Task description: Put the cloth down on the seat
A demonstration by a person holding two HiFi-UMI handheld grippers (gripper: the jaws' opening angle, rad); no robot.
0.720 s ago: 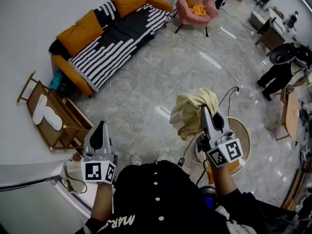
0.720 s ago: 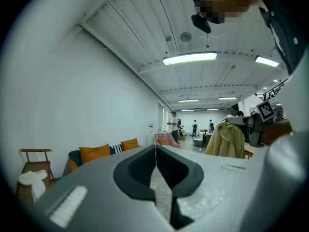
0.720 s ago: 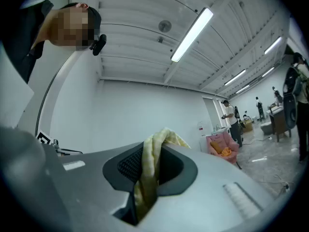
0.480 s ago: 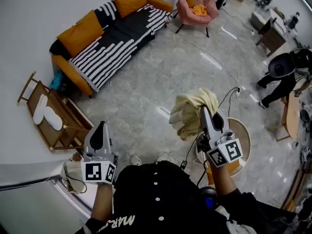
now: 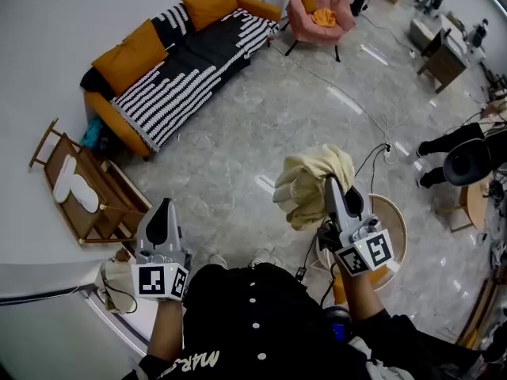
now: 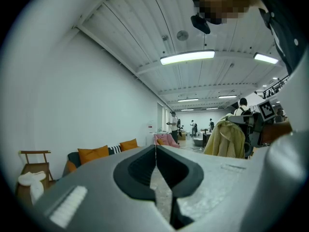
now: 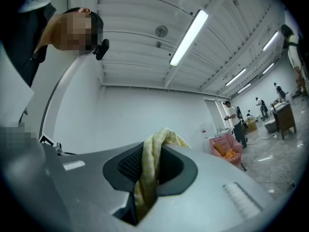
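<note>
A pale yellow cloth [image 5: 309, 182] hangs bunched from my right gripper [image 5: 333, 182], which is shut on it and held up above the marble floor. In the right gripper view a fold of the cloth [image 7: 150, 170] is pinched between the jaws. My left gripper [image 5: 162, 210] is shut with nothing in it, low at the left; its jaws meet in the left gripper view, where the cloth [image 6: 226, 139] shows at the right. An orange sofa with a black-and-white striped seat cover [image 5: 182, 62] stands far off at the upper left. A pink armchair [image 5: 318, 8] stands at the top.
A wooden rack [image 5: 87, 192] with a white item stands at the left by the wall. A round wooden stool [image 5: 394, 220] sits below my right hand. Cables [image 5: 372, 125] run across the floor. A person in black [image 5: 463, 145] bends at the right, near desks.
The person in black at the right has moved lower and to the right. My grippers and the cloth have barely shifted.
</note>
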